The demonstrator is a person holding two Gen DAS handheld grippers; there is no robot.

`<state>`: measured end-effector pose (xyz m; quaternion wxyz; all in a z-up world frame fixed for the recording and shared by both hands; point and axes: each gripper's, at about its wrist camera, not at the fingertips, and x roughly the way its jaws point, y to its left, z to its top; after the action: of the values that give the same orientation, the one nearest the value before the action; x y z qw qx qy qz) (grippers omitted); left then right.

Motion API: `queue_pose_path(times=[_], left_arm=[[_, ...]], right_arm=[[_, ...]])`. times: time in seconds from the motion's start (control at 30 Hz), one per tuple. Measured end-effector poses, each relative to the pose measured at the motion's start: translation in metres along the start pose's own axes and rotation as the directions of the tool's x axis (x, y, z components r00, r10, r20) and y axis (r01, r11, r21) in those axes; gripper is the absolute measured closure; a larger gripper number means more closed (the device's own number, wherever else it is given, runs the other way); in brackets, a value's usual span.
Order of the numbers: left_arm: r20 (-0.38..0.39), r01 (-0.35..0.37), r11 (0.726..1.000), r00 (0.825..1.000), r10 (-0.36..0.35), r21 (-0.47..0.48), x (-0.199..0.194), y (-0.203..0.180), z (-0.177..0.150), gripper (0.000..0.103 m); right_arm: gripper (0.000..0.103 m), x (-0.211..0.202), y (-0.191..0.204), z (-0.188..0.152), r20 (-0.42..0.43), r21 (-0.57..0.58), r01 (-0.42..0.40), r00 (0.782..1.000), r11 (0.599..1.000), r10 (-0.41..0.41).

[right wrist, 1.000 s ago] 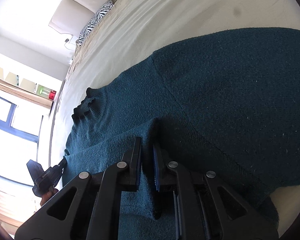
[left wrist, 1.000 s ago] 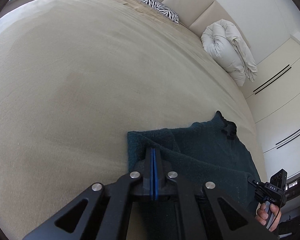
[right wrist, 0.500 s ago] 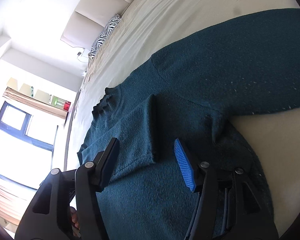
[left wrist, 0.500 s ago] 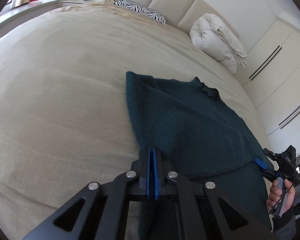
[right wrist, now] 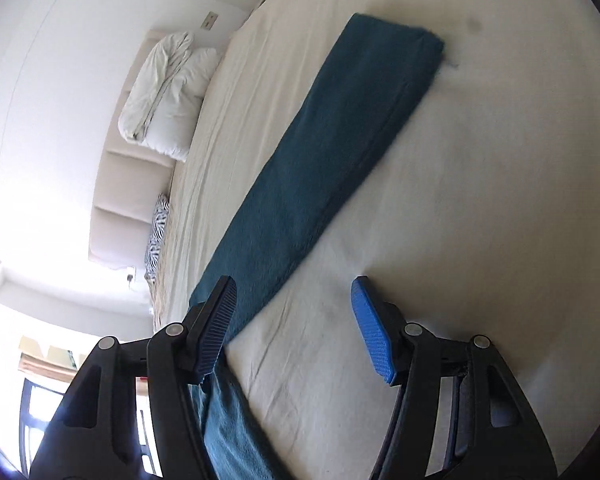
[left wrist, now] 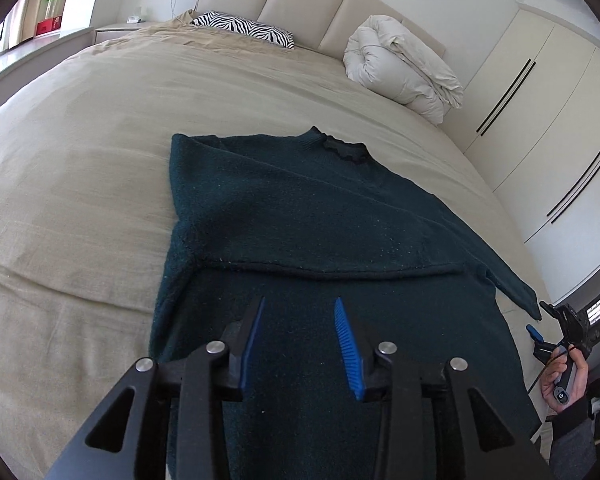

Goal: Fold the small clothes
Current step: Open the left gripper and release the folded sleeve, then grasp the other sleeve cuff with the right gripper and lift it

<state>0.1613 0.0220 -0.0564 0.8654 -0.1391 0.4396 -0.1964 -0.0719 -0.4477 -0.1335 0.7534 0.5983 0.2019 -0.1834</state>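
Right wrist view only: sweater sleeve (right wrist: 340, 152) outstretched.

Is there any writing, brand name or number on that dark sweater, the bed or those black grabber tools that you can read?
None can be read.
The sweater shows no label or print.
The small round button on the right gripper's handle bears a pale mark, too small to read.
The left gripper shows no lettering.

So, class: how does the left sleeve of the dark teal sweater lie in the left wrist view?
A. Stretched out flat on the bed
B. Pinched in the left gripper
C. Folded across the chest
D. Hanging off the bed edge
C: the left sleeve lies across the sweater, while the left gripper is open.
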Motion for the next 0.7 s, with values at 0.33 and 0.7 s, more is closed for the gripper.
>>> queue_pose_path(times=[0.33, 0.7], left_arm=[[-0.065, 0.096, 0.994, 0.993, -0.1, -0.059, 0.03, -0.03, -0.002, 0.057], [-0.048, 0.186, 0.975, 0.98, -0.193, -0.122, 0.048, -0.041, 0.015, 0.052]], right_arm=[[0.062, 0.004, -0.042, 0.091, 0.103, 0.146, -0.008, 0.995, 0.989, -0.007], [0.095, 0.021, 0.14, 0.029, 0.091, -0.498, 0.175, 0.985, 0.849, -0.15]])
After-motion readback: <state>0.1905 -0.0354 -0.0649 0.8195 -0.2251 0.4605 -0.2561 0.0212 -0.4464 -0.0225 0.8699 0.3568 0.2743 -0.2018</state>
